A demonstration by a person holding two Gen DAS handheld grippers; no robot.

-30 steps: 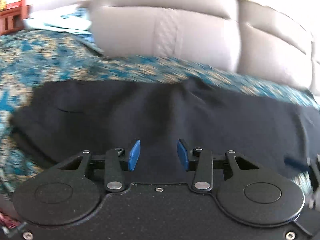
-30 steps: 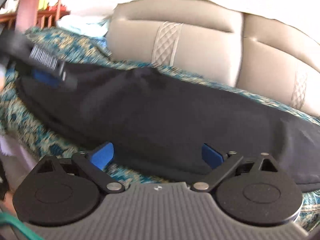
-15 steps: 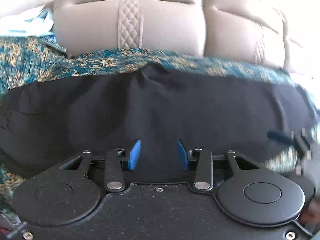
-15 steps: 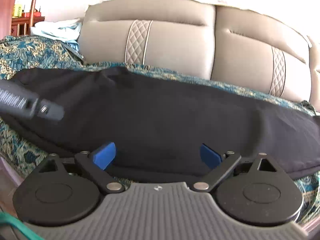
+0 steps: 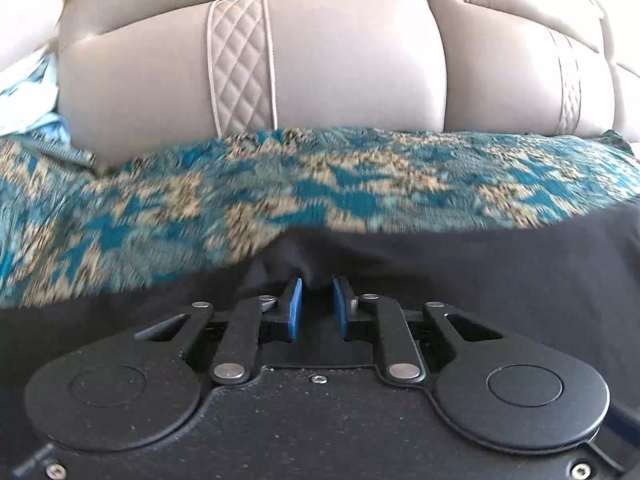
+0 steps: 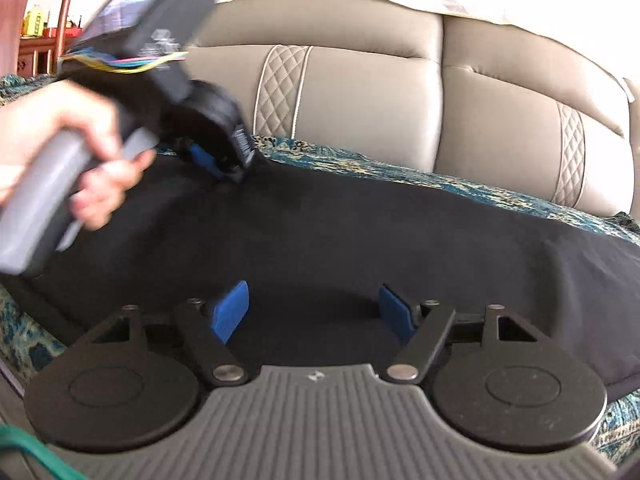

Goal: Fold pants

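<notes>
Two grippers are at work over one pair of black pants (image 6: 360, 240), which lies stretched lengthwise along a sofa seat covered by a teal-and-gold patterned throw (image 5: 280, 184).

Starting at the left, we see the person's left hand (image 6: 68, 148) wrapped around the grey handle of the left gripper (image 6: 216, 162), which is tilted down at the far edge of the pants, next to the throw. From that gripper's own camera (image 5: 316, 300), its blue pads (image 5: 295, 304) stand close together with a narrow gap between them, and a raised pucker of black cloth sits at their tips; we cannot tell whether the cloth is actually pinched, since the pads are not pressed together and the frame is blurred.

Moving right, the right gripper (image 6: 314, 310) hangs low over the near middle of the pants, its blue fingers (image 6: 232, 310) spread wide apart with nothing between them but the flat cloth beyond.

Behind everything runs the beige leather sofa back (image 6: 360, 100) with quilted diamond strips. At the far left edge a wooden shelf (image 6: 36, 48) shows.
</notes>
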